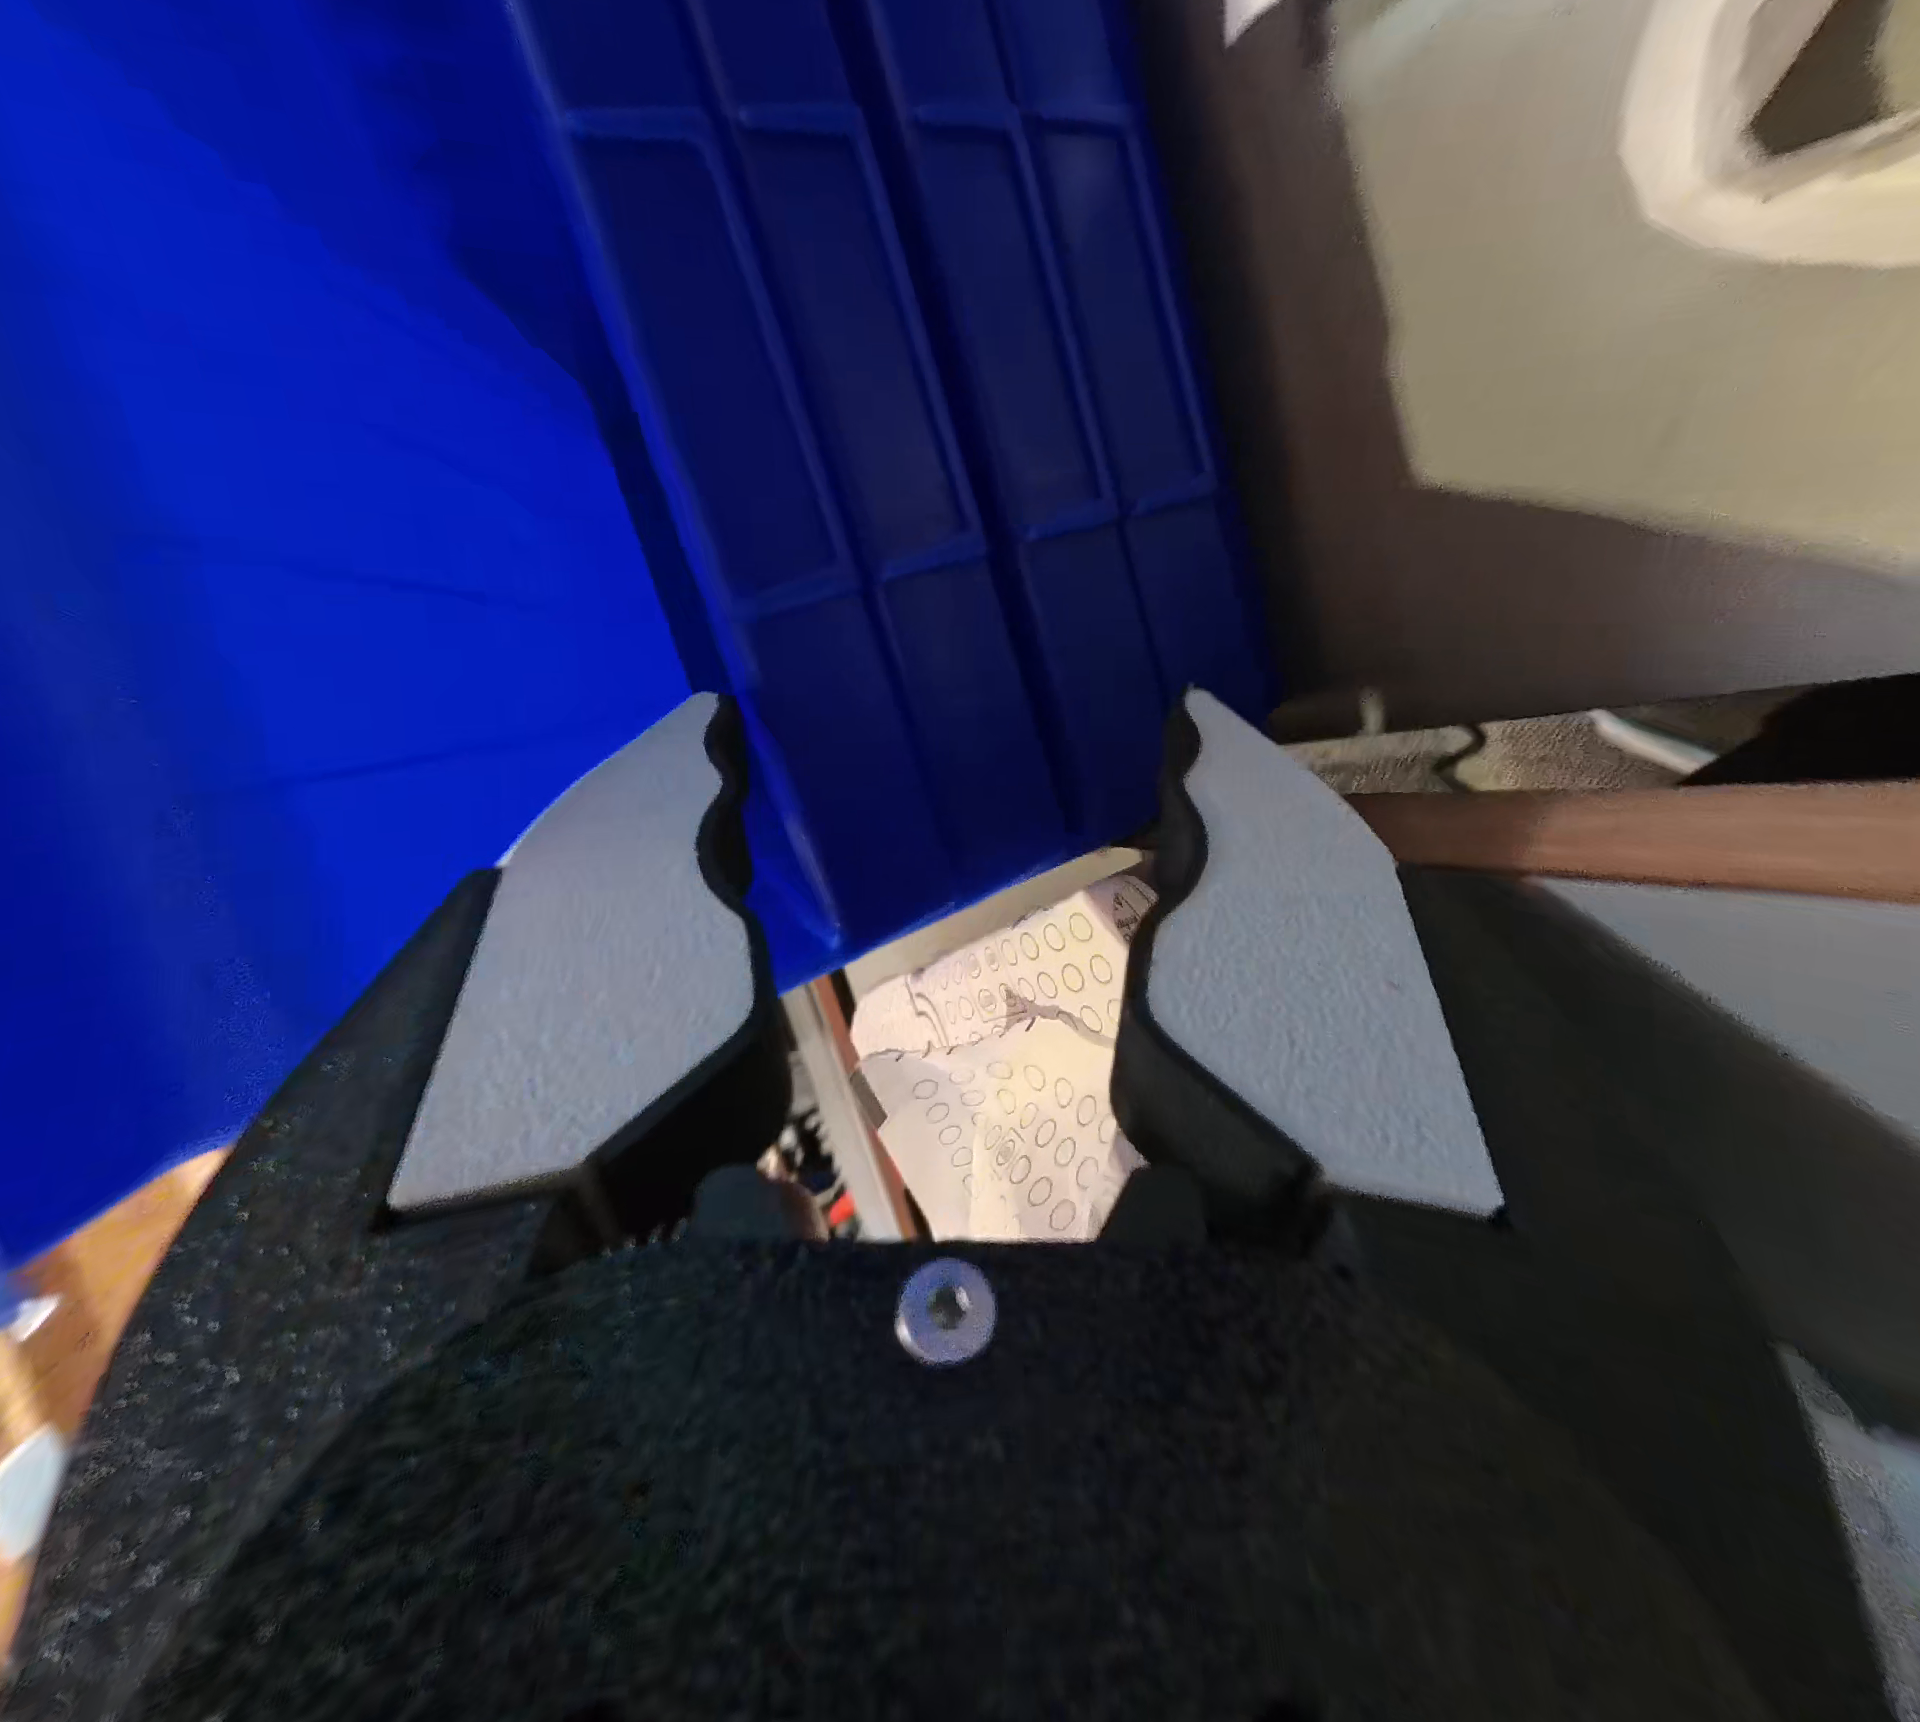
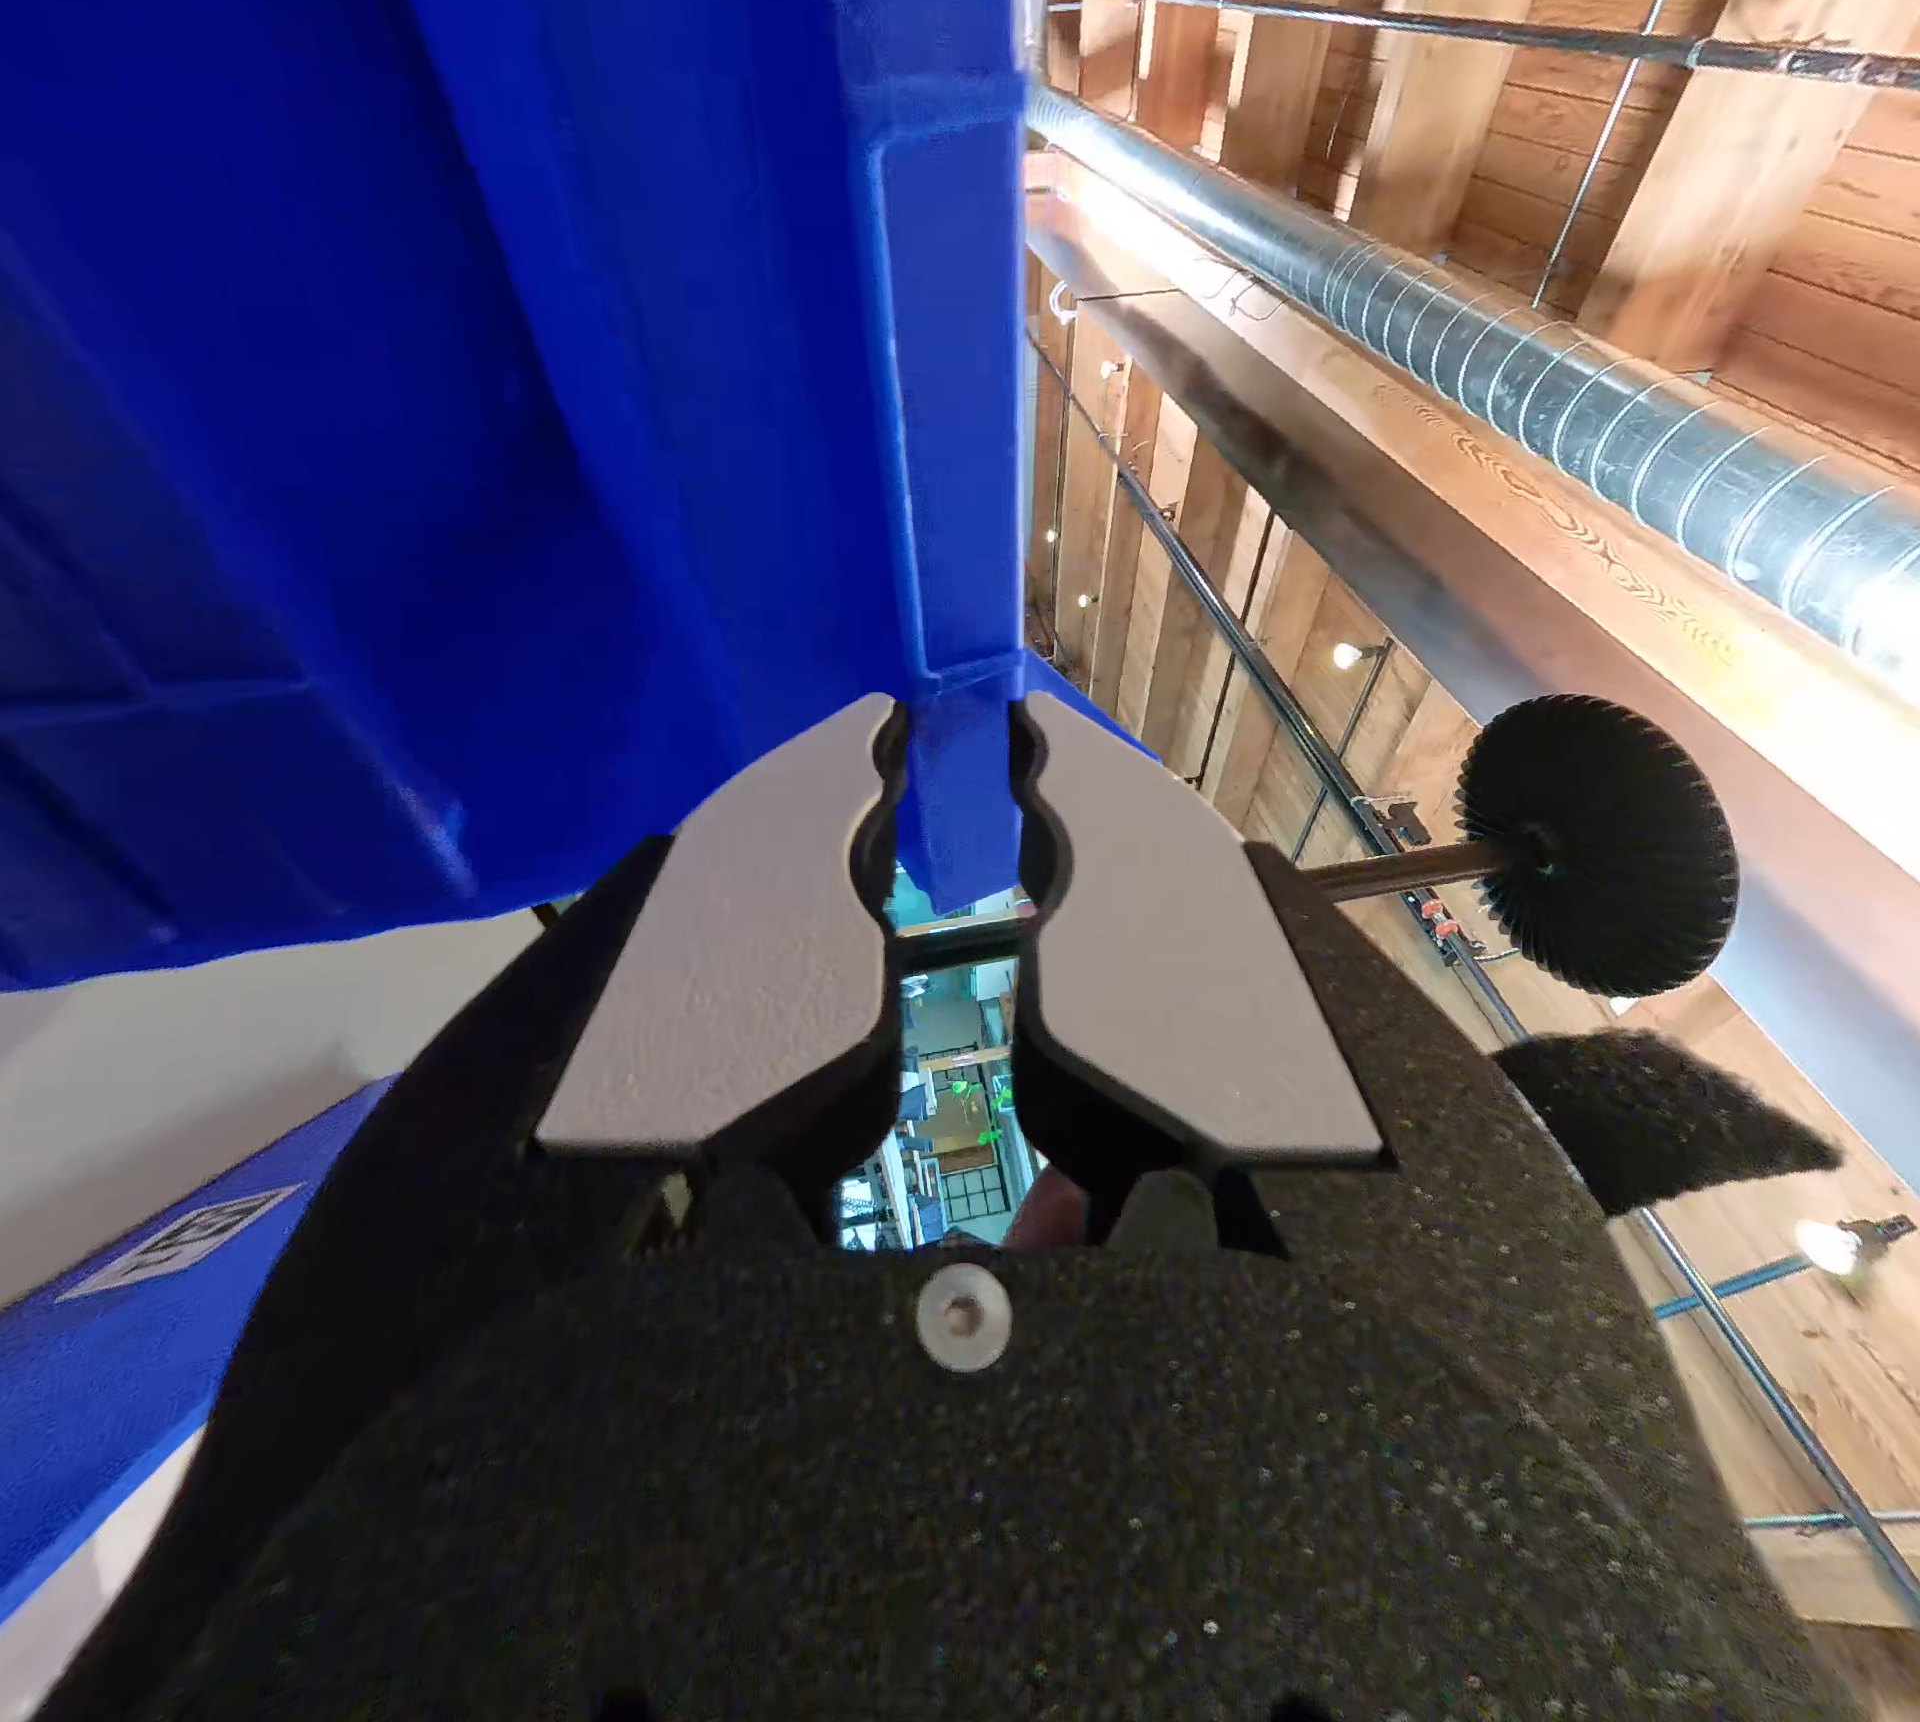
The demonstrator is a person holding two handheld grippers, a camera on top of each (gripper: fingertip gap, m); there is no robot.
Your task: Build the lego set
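Filling both views, a smooth blue plastic bin (image 2: 468, 322) shows ribbed, gridded walls. The right gripper (image 2: 958, 799) pinches its narrow rim, wavy pads pressing both faces. The left gripper (image 1: 951, 799), spread wide, straddles the ribbed wall (image 1: 883, 425), each pad touching an edge, above crumpled dotted paper (image 1: 1008, 1080).

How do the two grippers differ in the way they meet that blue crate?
The left gripper is spread wide around a broad ribbed part of the blue crate; the right gripper is nearly closed, pinching a narrow edge of it. The left view is motion-blurred, the right sharp. Both have pale fingers with wavy black pads.
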